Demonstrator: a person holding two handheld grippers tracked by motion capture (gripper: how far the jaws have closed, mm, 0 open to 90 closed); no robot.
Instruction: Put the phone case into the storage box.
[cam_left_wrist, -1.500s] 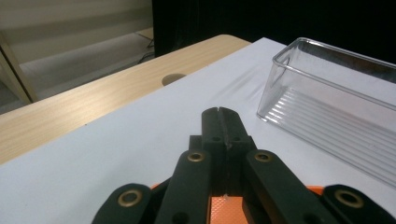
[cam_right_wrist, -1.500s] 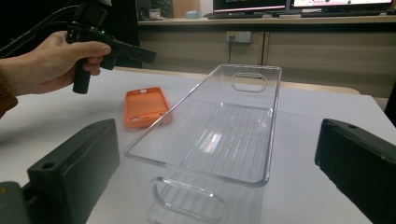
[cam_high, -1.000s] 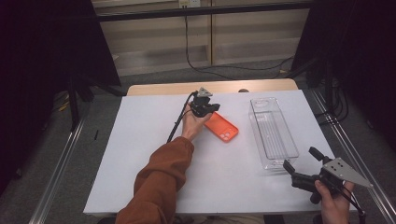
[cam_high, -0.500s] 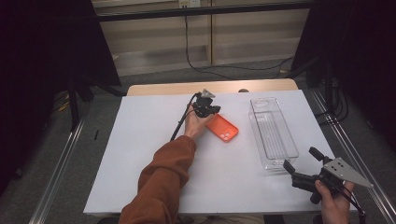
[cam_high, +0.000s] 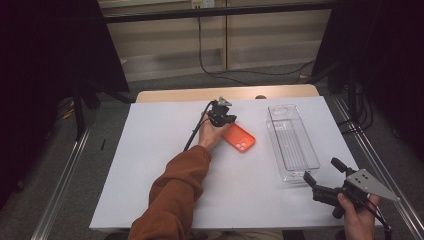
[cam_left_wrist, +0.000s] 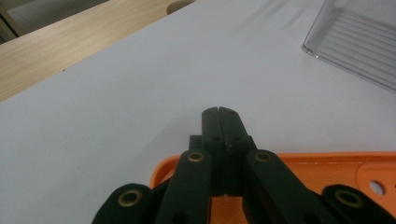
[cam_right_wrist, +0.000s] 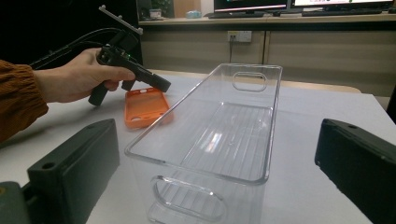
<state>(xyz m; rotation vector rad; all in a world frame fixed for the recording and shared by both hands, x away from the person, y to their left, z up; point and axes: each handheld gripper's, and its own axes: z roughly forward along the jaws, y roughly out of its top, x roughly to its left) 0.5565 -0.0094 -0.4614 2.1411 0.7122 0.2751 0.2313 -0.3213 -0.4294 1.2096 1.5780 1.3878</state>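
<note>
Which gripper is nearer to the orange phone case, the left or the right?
Left. The left gripper is just over the orange phone case, at its far end. The right gripper is well away, beyond the near end of the clear bin.

This looks like a lab or office test room: a white-topped desk (cam_high: 150, 165) flanked by metal rails (cam_high: 62, 185), black curtains (cam_high: 40, 60) at both sides, loose cables (cam_high: 210, 65) on the far floor, and monitors (cam_right_wrist: 299, 4) on a far counter.
</note>
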